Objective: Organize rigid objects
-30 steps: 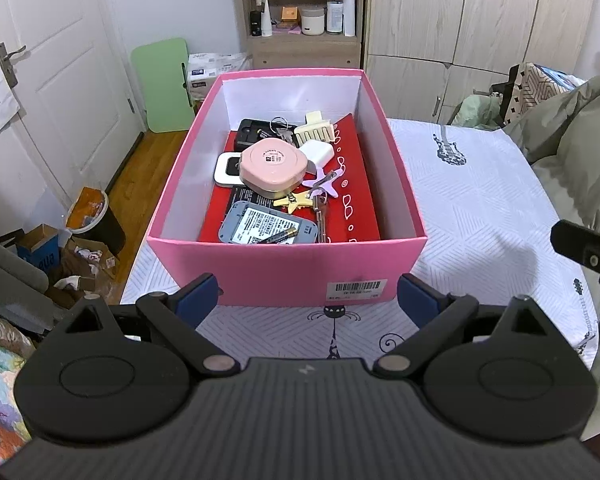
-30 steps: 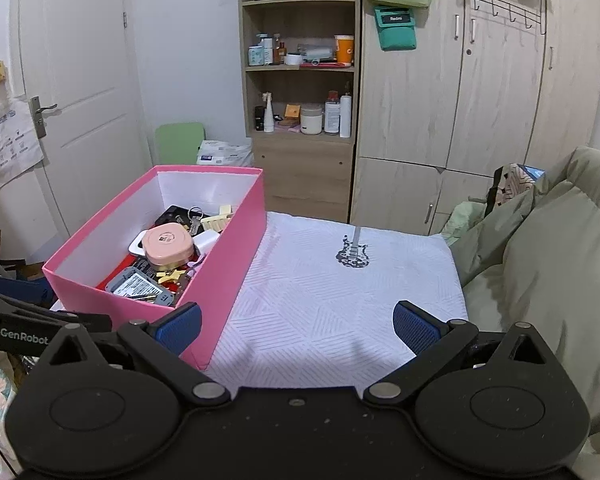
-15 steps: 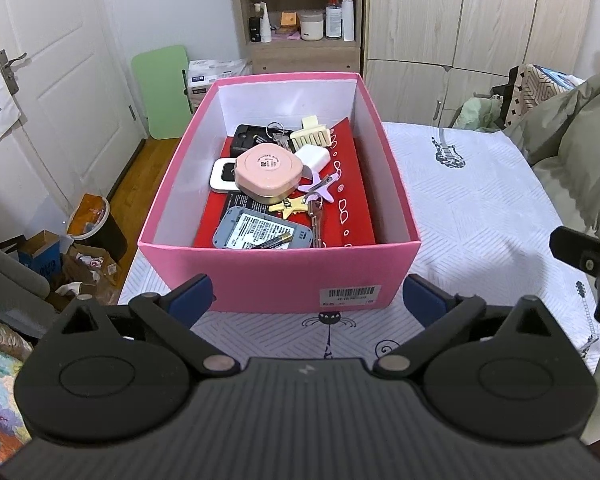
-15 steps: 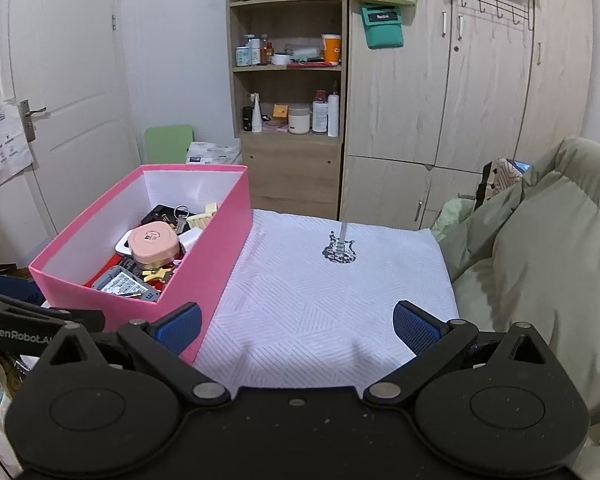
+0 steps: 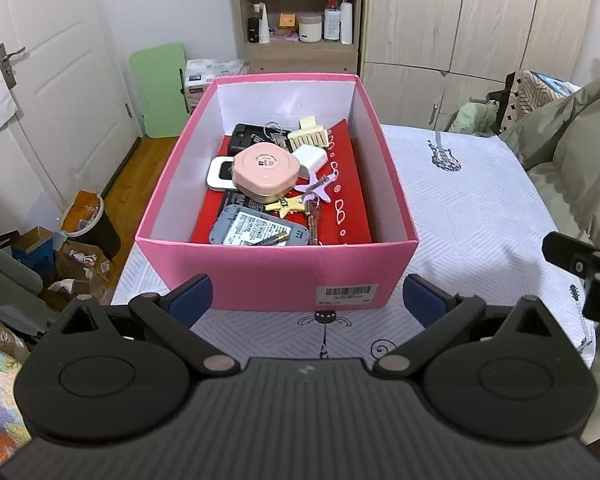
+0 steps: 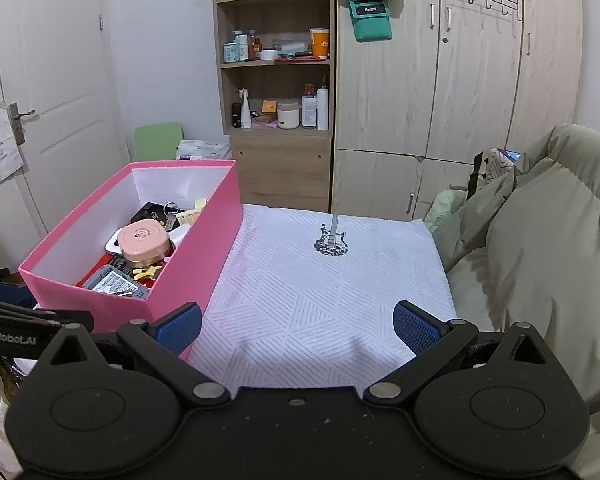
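**Left wrist view: both tools hanging empty before a full pink box**

Left wrist view is showing the left tool (image 5: 305,294) with its pads spread wide and nothing between them, sitting just short of the pink box (image 5: 276,276) on the white bedspread (image 5: 468,208). Inside the box, the rigid objects are lying in a loose heap: a round pink case (image 5: 266,170) at about 12 o'clock of centre, a grey device (image 5: 258,233) at 6 o'clock against the near wall, star-shaped keychains (image 5: 304,198) at 4 o'clock, a cream hair clip (image 5: 311,135) toward 1 o'clock.

The right tool (image 6: 298,330) is likewise gaping and carrying nothing, hovering over bare bedspread with the box at its 10 o'clock.

The likely trouble: the pieces are overlapping (the pink case is resting on other items), so lifting one could be dragging keys or the clip along. The box wall is thin card on soft bedding; a pad catching the near rim could be tipping or shoving it toward the bed edge.
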Motion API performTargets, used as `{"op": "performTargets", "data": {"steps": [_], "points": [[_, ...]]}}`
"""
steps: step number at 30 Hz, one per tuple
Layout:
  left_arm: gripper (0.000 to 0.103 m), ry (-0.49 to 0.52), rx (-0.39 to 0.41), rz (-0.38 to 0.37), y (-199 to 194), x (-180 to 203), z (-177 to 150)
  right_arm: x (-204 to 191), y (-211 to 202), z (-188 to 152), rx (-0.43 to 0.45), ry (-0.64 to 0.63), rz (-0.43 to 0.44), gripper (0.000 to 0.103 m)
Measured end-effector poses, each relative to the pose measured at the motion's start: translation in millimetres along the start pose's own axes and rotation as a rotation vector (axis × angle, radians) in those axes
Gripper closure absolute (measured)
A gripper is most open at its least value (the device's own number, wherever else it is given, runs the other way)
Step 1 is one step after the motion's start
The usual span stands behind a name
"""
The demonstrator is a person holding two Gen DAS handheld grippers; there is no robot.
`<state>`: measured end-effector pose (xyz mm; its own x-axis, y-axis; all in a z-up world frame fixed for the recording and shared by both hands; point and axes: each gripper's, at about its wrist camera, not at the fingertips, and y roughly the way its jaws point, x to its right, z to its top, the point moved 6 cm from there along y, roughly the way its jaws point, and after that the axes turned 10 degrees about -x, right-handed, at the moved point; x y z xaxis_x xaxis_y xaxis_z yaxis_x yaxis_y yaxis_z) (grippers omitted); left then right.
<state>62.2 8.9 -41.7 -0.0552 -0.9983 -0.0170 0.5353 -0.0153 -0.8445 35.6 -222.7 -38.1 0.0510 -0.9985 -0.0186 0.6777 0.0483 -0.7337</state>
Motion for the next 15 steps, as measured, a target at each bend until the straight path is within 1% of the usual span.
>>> {"op": "performTargets", "data": {"steps": [5,15], "points": [[0.0,-0.003,0.013,0.008,-2.8,-1.2,-0.5,-0.8,-1.1,-1.3,-0.001,0.001,-0.007,0.0],[0.0,-0.007,0.002,0.016,0.8,-4.0,-0.9,-3.0,-0.1,-2.0,-0.005,-0.009,-0.017,0.0]]}}
